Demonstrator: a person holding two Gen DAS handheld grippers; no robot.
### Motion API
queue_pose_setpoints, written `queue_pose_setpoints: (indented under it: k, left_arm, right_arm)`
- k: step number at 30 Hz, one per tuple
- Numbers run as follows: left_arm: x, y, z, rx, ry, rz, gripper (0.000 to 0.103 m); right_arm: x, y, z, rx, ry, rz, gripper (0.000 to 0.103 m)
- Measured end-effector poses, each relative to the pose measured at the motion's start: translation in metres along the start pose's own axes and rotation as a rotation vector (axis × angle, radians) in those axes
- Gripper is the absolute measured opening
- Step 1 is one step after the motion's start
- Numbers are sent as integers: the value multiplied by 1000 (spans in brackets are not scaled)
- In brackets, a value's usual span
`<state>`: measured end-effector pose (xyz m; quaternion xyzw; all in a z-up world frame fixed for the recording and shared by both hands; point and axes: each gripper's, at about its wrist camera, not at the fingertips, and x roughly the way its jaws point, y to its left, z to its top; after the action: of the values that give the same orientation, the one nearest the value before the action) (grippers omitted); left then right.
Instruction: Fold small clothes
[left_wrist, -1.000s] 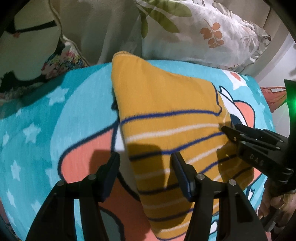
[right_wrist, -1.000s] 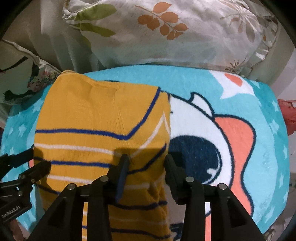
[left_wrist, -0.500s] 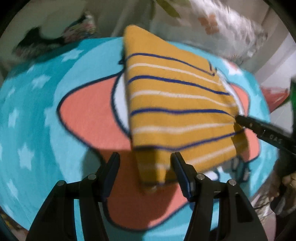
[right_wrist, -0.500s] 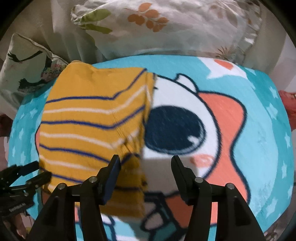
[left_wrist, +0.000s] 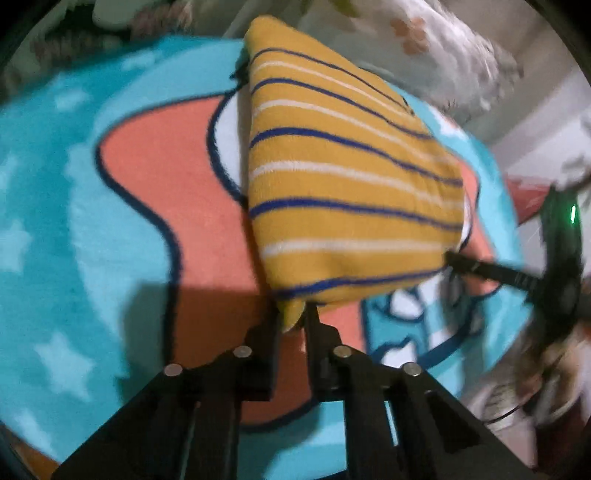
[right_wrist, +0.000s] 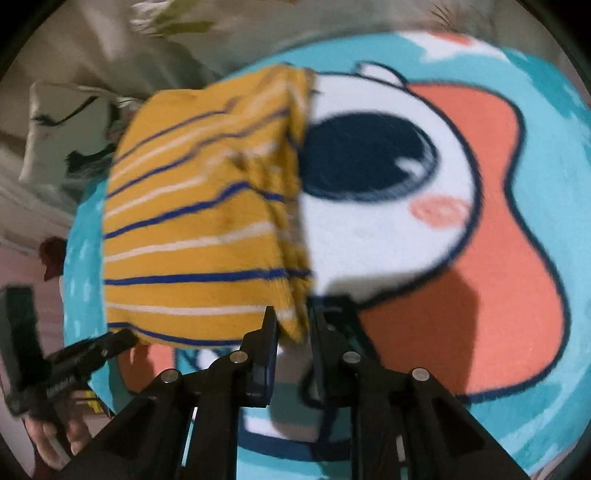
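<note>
A small mustard-yellow knit garment (left_wrist: 343, 192) with blue and white stripes lies partly folded on a cartoon blanket (left_wrist: 85, 206). My left gripper (left_wrist: 293, 317) is shut on its near left corner. My right gripper (right_wrist: 293, 325) is shut on its near right corner; the garment also shows in the right wrist view (right_wrist: 207, 221). The near edge is lifted off the blanket between the two grippers. The right gripper shows in the left wrist view (left_wrist: 448, 256) and the left gripper in the right wrist view (right_wrist: 125, 338). Both views are blurred.
The teal, coral and white blanket (right_wrist: 480, 221) covers the surface. Floral pillows (left_wrist: 443, 55) lie along the far edge, with another pillow (right_wrist: 66, 125) at the far left. A red object (left_wrist: 528, 199) lies beyond the blanket's right edge.
Both grippers drew back to the garment's near edge and closed on its two near corners. They now lift that edge off the blanket.
</note>
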<state>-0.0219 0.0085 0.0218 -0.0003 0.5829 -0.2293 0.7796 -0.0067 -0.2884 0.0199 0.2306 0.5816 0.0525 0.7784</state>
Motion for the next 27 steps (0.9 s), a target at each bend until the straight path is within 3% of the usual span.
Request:
queue_pose_setpoints:
  k: [2,5,9,11,14,15,17,19,20,22,23,24,25,27]
  left_arm:
    - [-11,9,-8,-36,-19,19,1]
    - [-23,28,-15,-117,-50,52,0]
    - [-34,34,-17,-192,-96,-75,1]
    - [-35,24,-14,-182,-113,-159,2]
    - [-24,5,-10,-138,-91,-261,19]
    - [-19,-2,-10,-110,-84,-254,19]
    - [-3,-18,-6,-45,-60,-170,19]
    - [9,-15,-1,-64,-52,1,14]
    - [12,-1,1,-136,-44,20,2]
    - [10,27,2,-296,-43,-44,3]
    - [5,38,2,-354,-44,-3,2]
    - [-2,44,2,-367,-68,79,2]
    - [-8,49,2,-369,-91,100,3]
    - [-25,61,3,-410,-109,12,3]
  right_arm:
    - [-6,-10,-2,17,-2,-13,18]
    - [-19,-12,-2,-12,-28,-83,18]
    - [-41,3,-3,-14,-86,114,19]
    - [-40,18,-2,-44,-92,151,24]
    - [-26,33,3,-62,-55,189,28]
    - [-18,38,5,-71,-40,176,28]
    - [-10,42,5,-73,-29,151,28]
    - [-1,40,10,-71,-19,129,28]
    - [2,39,12,-72,-17,117,28]
    - [3,35,16,-72,-17,91,28]
    - [4,33,17,-71,-19,53,28]
    - [5,27,17,-60,-13,55,28]
    - [4,20,17,-39,-7,79,28]
    - [-6,12,16,-17,-31,65,29]
